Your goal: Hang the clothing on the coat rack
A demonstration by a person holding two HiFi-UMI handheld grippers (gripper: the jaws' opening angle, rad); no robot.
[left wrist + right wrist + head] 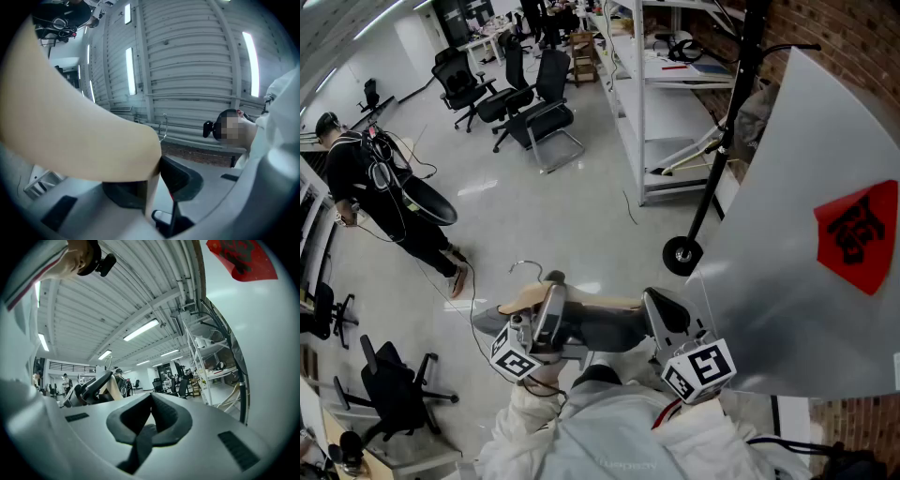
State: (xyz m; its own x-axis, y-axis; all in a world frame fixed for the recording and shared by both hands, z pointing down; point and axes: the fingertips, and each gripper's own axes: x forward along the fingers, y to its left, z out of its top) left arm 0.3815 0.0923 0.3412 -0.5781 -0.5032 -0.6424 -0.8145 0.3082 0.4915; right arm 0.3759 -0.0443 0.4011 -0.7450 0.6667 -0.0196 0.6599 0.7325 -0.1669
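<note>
Clothing (602, 330), grey, drapes over wooden hanger (521, 301).

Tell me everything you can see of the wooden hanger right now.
The hanger looks like pale, smooth wood with a curved shoulder, and a thin metal hook rises from its middle. It lies roughly level in front of the person. The left gripper has its tongs closed on it near the middle. Dark grey material hides its lower right part; I cannot tell whether that is clothing.

White sleeves (619, 436); grey tools (549, 286) carry square-marked cubes (701, 367).
</note>
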